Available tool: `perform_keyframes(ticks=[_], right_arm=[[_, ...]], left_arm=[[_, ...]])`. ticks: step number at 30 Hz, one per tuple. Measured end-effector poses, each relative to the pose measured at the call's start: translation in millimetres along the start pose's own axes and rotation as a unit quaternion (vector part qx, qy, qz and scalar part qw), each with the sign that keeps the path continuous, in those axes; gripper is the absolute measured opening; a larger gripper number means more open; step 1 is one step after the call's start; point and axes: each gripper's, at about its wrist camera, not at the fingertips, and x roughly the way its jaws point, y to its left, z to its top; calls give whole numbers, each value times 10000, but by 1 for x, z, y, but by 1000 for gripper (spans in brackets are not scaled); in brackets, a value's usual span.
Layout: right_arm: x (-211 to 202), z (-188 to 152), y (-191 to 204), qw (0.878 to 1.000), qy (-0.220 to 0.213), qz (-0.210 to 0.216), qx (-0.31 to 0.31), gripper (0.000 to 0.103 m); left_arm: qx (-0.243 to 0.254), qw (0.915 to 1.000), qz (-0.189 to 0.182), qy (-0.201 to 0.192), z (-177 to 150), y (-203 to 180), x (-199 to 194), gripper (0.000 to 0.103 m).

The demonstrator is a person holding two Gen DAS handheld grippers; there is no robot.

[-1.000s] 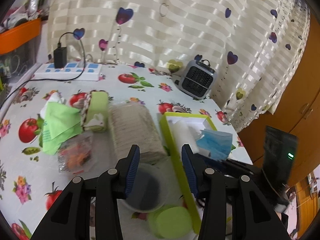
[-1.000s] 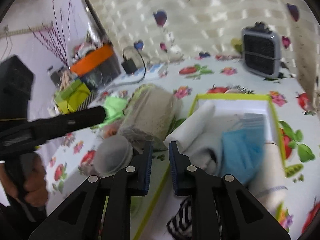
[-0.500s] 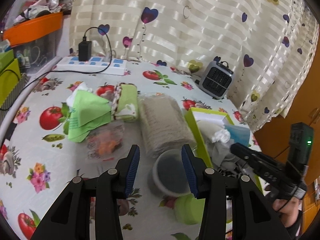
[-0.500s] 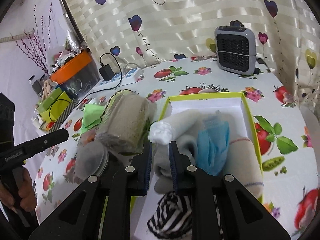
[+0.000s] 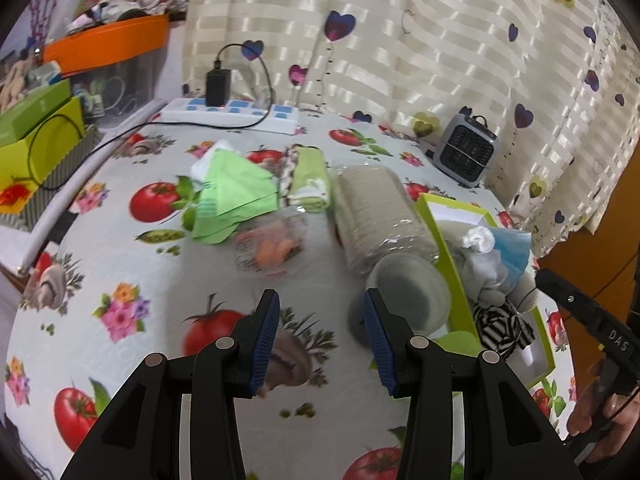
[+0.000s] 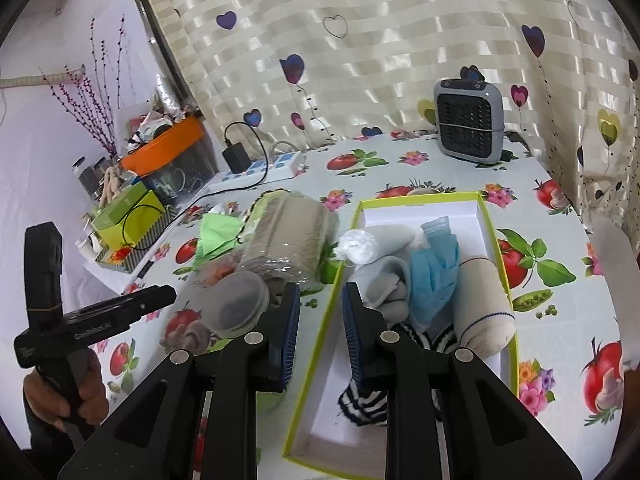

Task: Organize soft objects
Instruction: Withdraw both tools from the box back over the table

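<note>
A green-rimmed white box (image 6: 486,208) (image 5: 448,240) holds a grey cloth (image 6: 384,276), a white wad (image 6: 356,246), a blue mask (image 6: 434,268), a beige roll (image 6: 482,304) and a striped sock (image 6: 360,400). On the table lie a green cloth (image 5: 232,196), a folded green towel (image 5: 308,180), a wrapped beige pad stack (image 5: 376,216) and a bag of orange bits (image 5: 272,246). My left gripper (image 5: 322,340) is open and empty above the tablecloth. My right gripper (image 6: 320,332) is open and empty over the box's left rim.
A grey tub (image 5: 408,296) and a green lid (image 5: 456,340) sit by the box. A small heater (image 6: 468,124), a power strip with charger (image 5: 232,112) and an orange bin (image 5: 108,44) stand at the back. Green boxes (image 5: 36,136) are at far left.
Both grippers have pulled back and up from the box. My right gripper has opened from nearly closed. The white wad now lies in the box on the grey cloth.
</note>
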Motion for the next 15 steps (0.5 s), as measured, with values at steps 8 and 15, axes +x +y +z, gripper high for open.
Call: perform_keyframes(ticks=[8,15], right_arm=[[-8,-5,22,9994,-125,87,-306,45],[-10,-7,37,9985,-133,171,-505,45]], left_arm=[[-76,9999,133,-55,-7,14,-9,42],[-179,9997,152,-10,-10,24,-12,42]])
